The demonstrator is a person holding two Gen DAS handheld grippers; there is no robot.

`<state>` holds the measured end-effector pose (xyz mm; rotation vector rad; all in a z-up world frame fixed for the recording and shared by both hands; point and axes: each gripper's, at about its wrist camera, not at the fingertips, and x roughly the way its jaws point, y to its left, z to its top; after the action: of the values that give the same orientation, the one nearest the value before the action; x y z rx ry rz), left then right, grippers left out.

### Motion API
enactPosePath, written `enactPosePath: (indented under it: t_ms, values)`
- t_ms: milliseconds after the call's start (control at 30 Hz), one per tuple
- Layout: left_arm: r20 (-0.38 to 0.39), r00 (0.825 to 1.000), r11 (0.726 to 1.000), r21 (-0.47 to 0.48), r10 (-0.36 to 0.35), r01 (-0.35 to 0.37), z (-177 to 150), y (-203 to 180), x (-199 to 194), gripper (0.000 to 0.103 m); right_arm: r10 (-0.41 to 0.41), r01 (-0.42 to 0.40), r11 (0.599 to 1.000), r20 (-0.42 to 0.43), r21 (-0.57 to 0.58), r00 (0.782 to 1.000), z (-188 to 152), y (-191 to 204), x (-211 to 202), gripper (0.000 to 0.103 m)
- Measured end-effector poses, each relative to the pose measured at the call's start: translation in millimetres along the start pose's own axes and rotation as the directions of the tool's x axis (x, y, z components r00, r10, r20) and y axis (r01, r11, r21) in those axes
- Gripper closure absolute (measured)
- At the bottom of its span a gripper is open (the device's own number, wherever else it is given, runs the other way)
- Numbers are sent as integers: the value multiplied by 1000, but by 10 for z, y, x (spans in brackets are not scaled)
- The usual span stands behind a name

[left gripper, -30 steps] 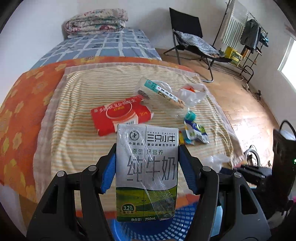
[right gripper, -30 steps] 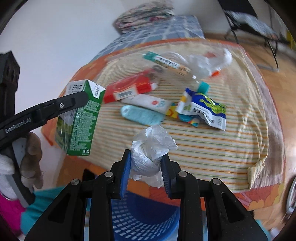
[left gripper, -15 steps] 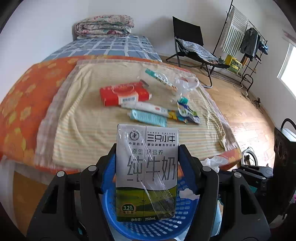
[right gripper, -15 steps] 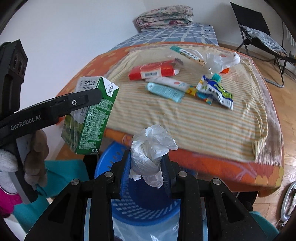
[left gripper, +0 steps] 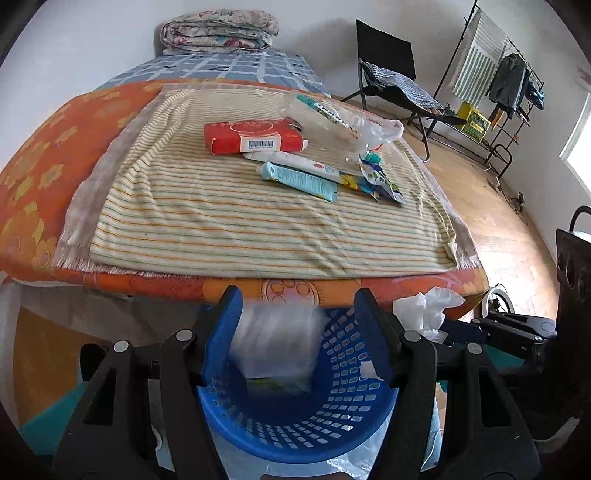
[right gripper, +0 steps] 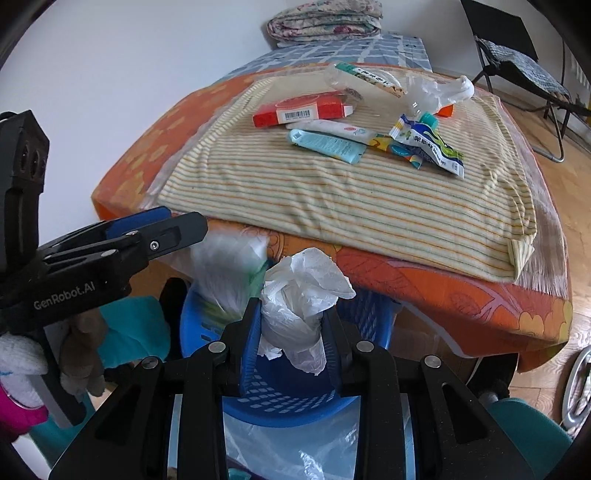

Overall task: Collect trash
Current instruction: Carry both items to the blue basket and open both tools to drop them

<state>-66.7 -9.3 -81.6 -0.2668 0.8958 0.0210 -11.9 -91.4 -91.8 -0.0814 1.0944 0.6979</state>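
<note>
- The blue basket (left gripper: 332, 417) is perforated plastic with a slight gloss.
- The white wad (right gripper: 299, 306) looks like thin crinkled plastic film.
- The striped cloth (left gripper: 229, 221) is matt and woven.
- The red box (left gripper: 255, 138) is smooth cardboard.
- The floor (left gripper: 495, 206) is shiny wood.

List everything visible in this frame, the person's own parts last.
carton: 1, grey-green, blurred, loose between the left tongs, over the basket
basket: 1, blue, on the floor at the bed's edge
wad: 1, white, in the right tongs
box: 1, red, on the cloth
tubes: 2, white and teal, beside the box
pouch: 1, blue-green-white, right of the tubes
bottle: 1, clear, behind the box
bag: 1, clear, by the bottle
cloth: 1, striped, on the bed
quilt: 1, folded, floral, at the bed's far end
chair: 1, black, by the wall
left tongs: open
right tongs: shut on the wad
hand: 1, gloved, holding the left tongs
</note>
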Motion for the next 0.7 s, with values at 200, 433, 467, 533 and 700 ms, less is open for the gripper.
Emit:
enactPosePath:
  t_ms: [200, 433, 467, 533, 700]
  values:
    - [-25, 1000, 1000, 7, 1, -1, -47, -15, 49, 38, -13, 14, 1000, -24, 8, 1000, -41, -24, 67, 71]
    - [-22, 1000, 1000, 0, 8, -8, -65, 14, 48, 38, -29, 30, 999, -37, 21, 999, -39, -54, 92, 52]
    - [-22, 1000, 1000, -2, 9, -9, -64, 21, 45, 38, -30, 31, 999, -36, 24, 999, -43, -58, 90, 52]
    - [-21, 1000, 1000, -3, 10, -10, -62, 26, 44, 38, -35, 36, 999, -36, 26, 999, -44, -68, 88, 52]
    - [-18, 1000, 1000, -7, 6, -7, -43, 46, 29, 38, -38, 39, 999, -34, 33, 999, -35, -83, 84, 52]
